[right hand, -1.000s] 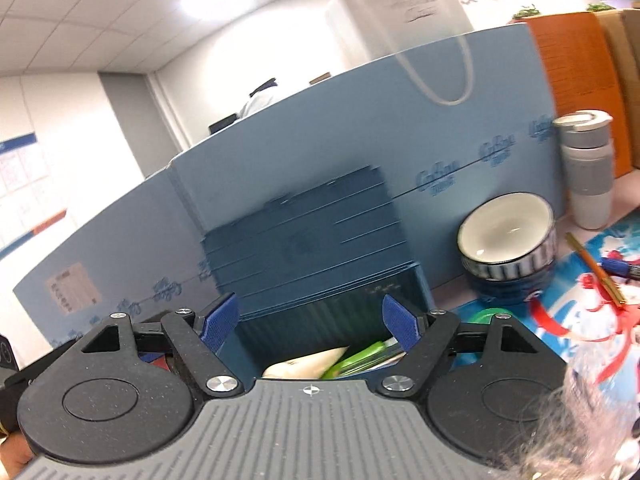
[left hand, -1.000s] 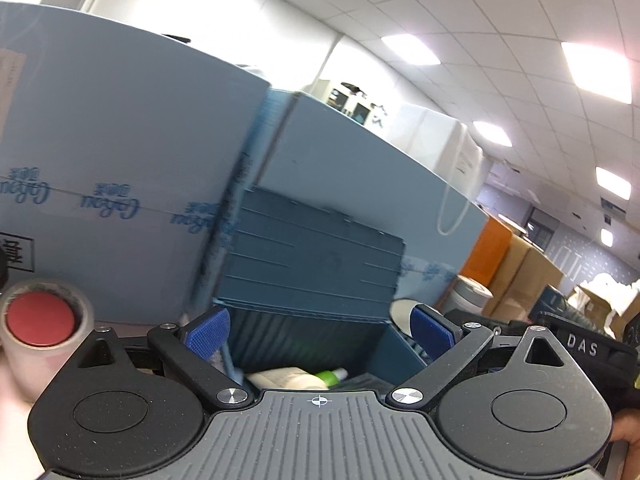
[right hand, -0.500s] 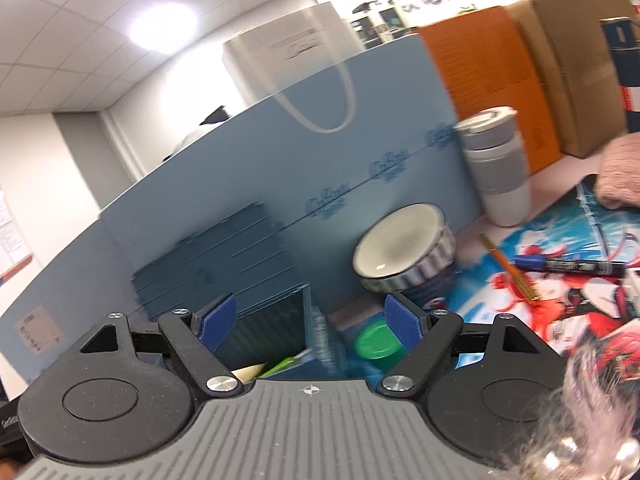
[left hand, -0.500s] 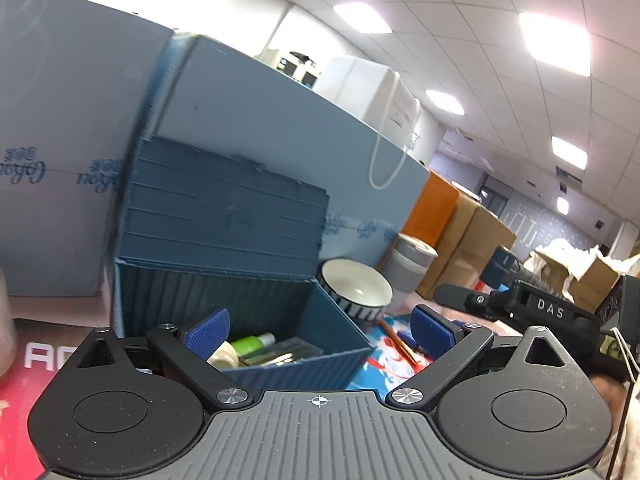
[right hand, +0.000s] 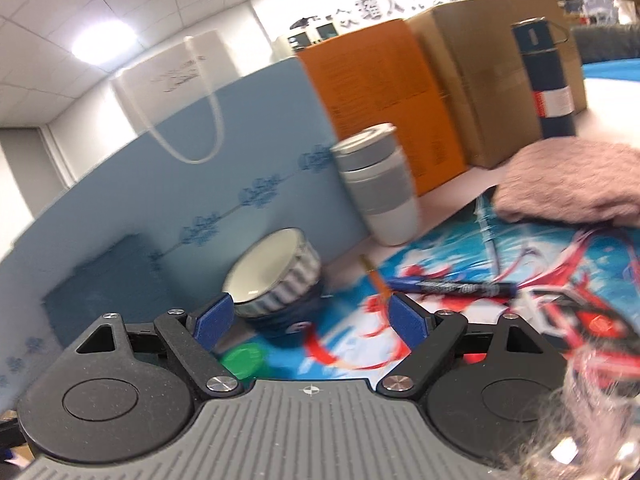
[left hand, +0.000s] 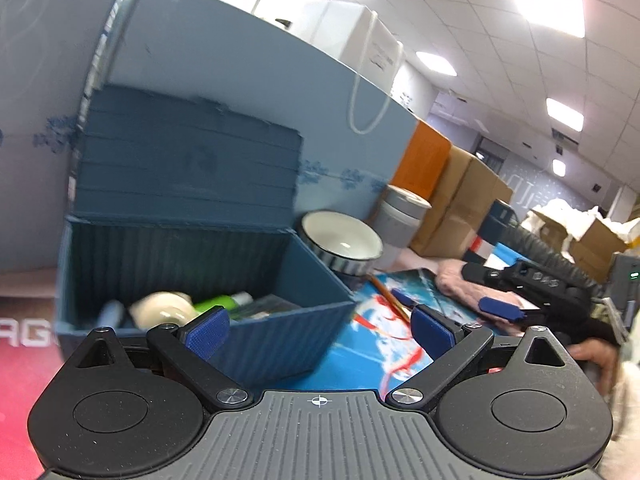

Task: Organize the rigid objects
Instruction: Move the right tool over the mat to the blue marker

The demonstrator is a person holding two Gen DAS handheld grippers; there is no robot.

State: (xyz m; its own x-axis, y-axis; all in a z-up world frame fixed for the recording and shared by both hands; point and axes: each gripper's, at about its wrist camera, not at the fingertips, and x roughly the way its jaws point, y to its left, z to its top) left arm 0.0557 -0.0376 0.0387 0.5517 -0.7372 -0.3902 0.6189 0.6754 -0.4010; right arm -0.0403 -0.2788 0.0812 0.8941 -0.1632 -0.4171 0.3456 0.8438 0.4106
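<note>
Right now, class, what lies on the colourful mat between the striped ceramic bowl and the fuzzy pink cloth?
In the right wrist view, an orange pencil and a dark blue marker pen lie between the striped ceramic bowl and the fuzzy pink cloth.

A light blue partition (left hand: pixel 248 80) ran behind the desk (right hand: pixel 436 196), printed with a row of small dark blue marks. Above the partition stretched a white tiled ceiling (left hand: pixel 460 20) with bright rectangular light panels (left hand: pixel 546 4). At the partition's right end stood an orange box (right hand: pixel 380 96) and brown cardboard boxes (right hand: pixel 492 76). Behind those boxes, a white wall (right hand: pixel 360 4) carried dark lettering.
</note>
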